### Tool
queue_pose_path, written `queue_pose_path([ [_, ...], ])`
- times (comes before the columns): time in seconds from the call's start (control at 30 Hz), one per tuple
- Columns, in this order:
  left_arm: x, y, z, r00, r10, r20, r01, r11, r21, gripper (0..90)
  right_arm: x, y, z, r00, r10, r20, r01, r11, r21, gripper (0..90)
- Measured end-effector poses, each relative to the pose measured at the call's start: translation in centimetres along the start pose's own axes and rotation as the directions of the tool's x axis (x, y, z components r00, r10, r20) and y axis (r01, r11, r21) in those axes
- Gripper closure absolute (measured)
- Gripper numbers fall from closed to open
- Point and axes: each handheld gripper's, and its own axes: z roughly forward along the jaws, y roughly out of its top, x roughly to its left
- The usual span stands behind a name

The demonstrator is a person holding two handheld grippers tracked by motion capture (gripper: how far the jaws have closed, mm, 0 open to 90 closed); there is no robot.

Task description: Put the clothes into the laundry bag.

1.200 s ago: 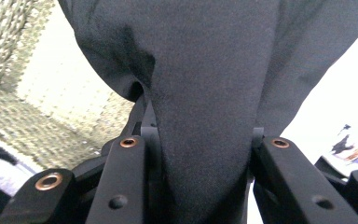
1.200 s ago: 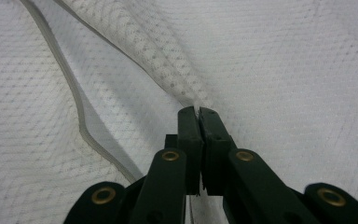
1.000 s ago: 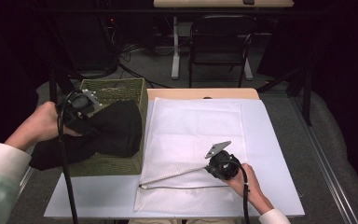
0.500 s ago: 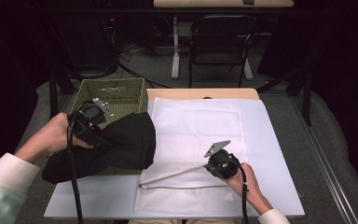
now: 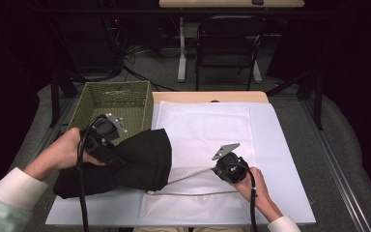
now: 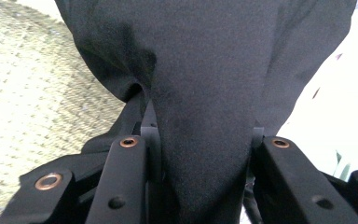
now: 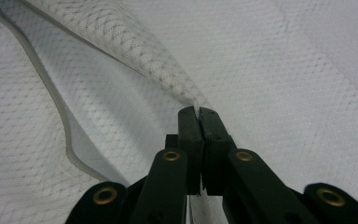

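Note:
A black garment (image 5: 135,159) hangs bunched from my left gripper (image 5: 113,153), which is shut on it. In the left gripper view the black cloth (image 6: 205,70) fills the gap between the jaws of that gripper (image 6: 203,135). A white mesh bag (image 5: 203,130) lies flat on the table. My right gripper (image 5: 214,169) is shut on the edge of its top layer and holds that layer lifted. In the right gripper view the closed tips (image 7: 198,113) pinch the mesh (image 7: 121,51). The garment's right end overlaps the bag's left side; whether it is inside I cannot tell.
A green woven basket (image 5: 94,99) stands at the table's back left, just behind my left hand. A white sheet (image 5: 280,159) covers the tabletop. Beyond the table stand a black folding chair (image 5: 229,43) and cables on the floor.
My left gripper has carried the black garment right and down, from over the basket to the mesh bag's left side. The right gripper has kept still, holding the mesh edge.

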Motion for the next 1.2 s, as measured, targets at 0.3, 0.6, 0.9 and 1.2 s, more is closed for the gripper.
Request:
queue_pose_path([
  [0.3, -1.8, 0.9, 1.5, 0.9978, 0.037, 0.055, -0.037, 0.9993, -0.002, 65.9, -0.3, 0.4, -0.4, 0.9999, 0.009, 0.012, -0.009, 1.0, -0.018, 88.9],
  [0.6, -2.8, 2.0, 4.0, 0.9921, 0.049, 0.116, -0.048, 0.9988, -0.007, 65.9, -0.6, 0.8, -0.4, 0.9995, 0.021, 0.022, -0.021, 0.999, -0.026, 88.8],
  [0.9, -3.5, 3.2, 7.0, 0.9822, 0.06, 0.178, -0.058, 0.9982, -0.017, 65.7, -0.9, 1.1, -0.2, 0.9993, 0.028, 0.026, -0.028, 0.999, -0.024, 88.7],
  [1.2, -4.1, 4.6, 9.8, 0.9692, 0.082, 0.232, -0.079, 0.9966, -0.022, 65.5, -0.8, 1.3, -0.4, 0.9982, 0.053, 0.028, -0.052, 0.998, -0.033, 88.6],
])
